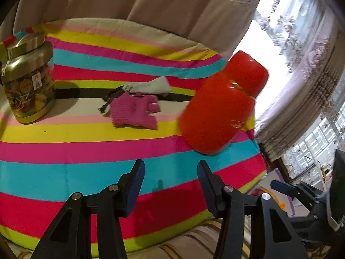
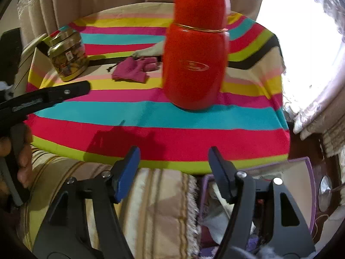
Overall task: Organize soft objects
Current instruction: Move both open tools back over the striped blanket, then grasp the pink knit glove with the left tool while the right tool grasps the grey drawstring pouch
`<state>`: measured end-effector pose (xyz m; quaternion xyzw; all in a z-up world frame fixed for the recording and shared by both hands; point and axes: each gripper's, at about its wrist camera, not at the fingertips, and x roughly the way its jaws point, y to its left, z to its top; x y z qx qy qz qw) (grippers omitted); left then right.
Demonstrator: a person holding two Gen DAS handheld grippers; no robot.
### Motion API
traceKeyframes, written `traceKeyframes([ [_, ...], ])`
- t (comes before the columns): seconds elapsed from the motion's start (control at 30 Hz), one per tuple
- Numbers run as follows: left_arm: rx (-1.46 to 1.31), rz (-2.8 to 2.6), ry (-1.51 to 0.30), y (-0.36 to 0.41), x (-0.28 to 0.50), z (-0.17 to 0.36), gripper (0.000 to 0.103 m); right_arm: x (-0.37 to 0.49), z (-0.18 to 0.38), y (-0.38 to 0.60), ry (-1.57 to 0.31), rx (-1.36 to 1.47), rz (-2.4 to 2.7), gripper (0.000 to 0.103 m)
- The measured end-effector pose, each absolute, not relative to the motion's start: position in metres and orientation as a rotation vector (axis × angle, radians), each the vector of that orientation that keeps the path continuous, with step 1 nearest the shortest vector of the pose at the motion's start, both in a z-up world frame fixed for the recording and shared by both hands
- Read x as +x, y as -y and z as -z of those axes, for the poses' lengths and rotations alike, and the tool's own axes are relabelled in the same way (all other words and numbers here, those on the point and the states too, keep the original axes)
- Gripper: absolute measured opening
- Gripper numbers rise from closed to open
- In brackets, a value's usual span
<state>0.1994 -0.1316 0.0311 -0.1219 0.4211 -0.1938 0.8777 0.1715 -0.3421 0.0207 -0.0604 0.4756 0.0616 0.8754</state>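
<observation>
**Desk editor:** What was on the desk?

**Photographer:** A striped cloth (image 1: 86, 146) covered it. A pink glove (image 1: 133, 112) lay near the middle, touching a grey pouch (image 1: 148, 85) with dark cords just behind it. A red flask (image 2: 195, 51) stood upright on the near right, apart from the glove. A gold-lidded jar (image 1: 28, 77) stood well to the left.

**Desk editor:** Any writing legible?

**Photographer:** The flask carried a gold oval logo; its lettering was too blurred to read. The jar bore a small white sticker, also unreadable.

**Desk editor:** And the tools?

**Photographer:** The left gripper (image 1: 170, 166) hovered over the near stripes, jaws apart and empty. The right gripper (image 2: 173, 153) hung at the desk's near edge, jaws likewise spread, holding nothing.
</observation>
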Motion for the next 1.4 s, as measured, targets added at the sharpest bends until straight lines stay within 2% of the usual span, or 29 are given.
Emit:
traceKeyframes([
  [0.53,-0.221,0.259,-0.974,0.135,0.325,0.029,0.054,0.217,-0.016,0.289,-0.968,-0.175,-0.233,0.073],
  [0.9,0.06,0.215,-0.931,0.168,0.355,0.048,0.057,0.244,-0.02,0.262,-0.935,-0.206,-0.286,0.074],
  [0.93,0.081,0.218,-0.928,0.17,0.355,0.049,0.056,0.246,-0.021,0.26,-0.931,-0.208,-0.288,0.074],
  [1.0,0.099,0.201,-0.92,0.168,0.354,0.049,0.041,0.251,-0.022,0.256,-0.92,-0.203,-0.289,0.074],
  [1.07,0.101,0.2,-0.914,0.163,0.355,0.049,0.018,0.255,-0.026,0.253,-0.907,-0.195,-0.29,0.074],
  [1.1,0.09,0.196,-0.918,0.158,0.356,0.049,0.015,0.258,-0.028,0.251,-0.9,-0.193,-0.289,0.074],
  [1.23,0.004,0.24,-0.929,0.14,0.353,0.048,0.009,0.271,-0.036,0.248,-0.88,-0.178,-0.275,0.075],
  [1.4,-0.104,0.254,-0.925,0.12,0.344,0.045,0.008,0.297,-0.043,0.243,-0.864,-0.16,-0.251,0.077],
])
